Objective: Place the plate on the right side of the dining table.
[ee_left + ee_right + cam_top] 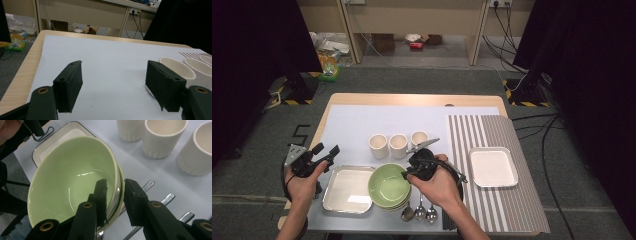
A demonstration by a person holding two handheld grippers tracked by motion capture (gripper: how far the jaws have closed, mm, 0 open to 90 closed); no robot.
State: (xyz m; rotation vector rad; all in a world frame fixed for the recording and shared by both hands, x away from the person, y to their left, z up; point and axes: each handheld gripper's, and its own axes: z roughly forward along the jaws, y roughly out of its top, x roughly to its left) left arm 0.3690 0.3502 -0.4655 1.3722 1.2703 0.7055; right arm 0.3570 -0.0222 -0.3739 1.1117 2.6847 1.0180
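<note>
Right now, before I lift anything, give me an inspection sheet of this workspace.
Surface: wooden table, pale sheet, striped mat.
Job's things: stacked green bowls; the top one sits tilted.
Clutter: three cups, square plate on the mat, metal tray, three spoons.
Grippers: right gripper straddles the top bowl's rim, one jaw inside, one outside, a gap still at the outer jaw; left gripper open over bare sheet.
Cables: loose leads on the floor at right.
Surroundings: black curtains, desk legs, boxes beyond.
</note>
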